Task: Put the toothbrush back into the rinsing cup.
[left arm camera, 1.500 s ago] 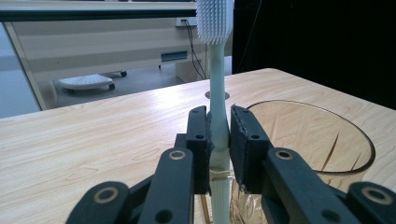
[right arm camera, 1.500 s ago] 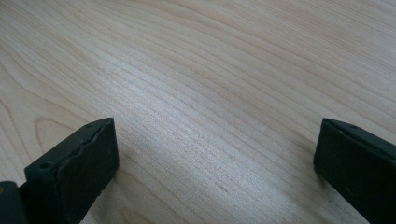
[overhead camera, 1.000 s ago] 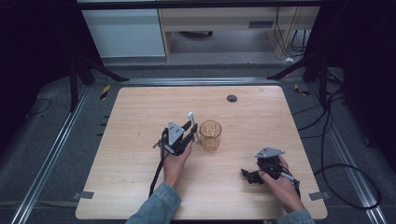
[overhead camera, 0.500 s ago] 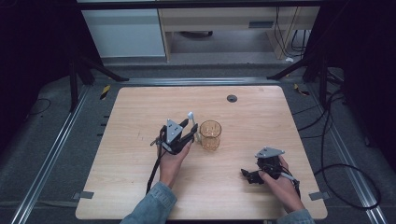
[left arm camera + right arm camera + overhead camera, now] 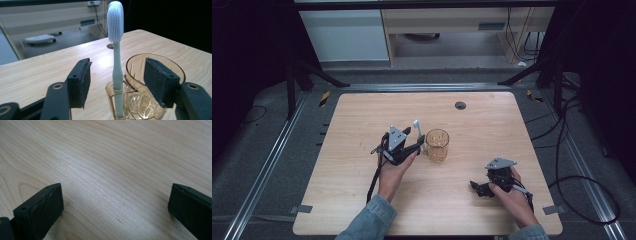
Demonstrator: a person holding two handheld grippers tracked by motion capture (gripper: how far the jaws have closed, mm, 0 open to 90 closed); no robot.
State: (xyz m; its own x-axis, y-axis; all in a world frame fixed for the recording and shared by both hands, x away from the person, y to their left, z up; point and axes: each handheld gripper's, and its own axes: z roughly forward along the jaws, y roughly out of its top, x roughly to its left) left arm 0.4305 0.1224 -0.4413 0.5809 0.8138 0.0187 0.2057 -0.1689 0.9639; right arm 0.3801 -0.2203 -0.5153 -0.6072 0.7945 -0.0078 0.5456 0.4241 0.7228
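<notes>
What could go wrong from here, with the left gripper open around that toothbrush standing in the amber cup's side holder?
1. The toothbrush stands tall and upright in a narrow side holder; if the left gripper closes off-centre, one pad could push it askew.
2. The right-hand pad looks to sit over the amber cup rim; closing might strike the rim and tip or slide the cup.
3. The right gripper rests open on the table, apart from the cup, so nothing steadies it.
</notes>
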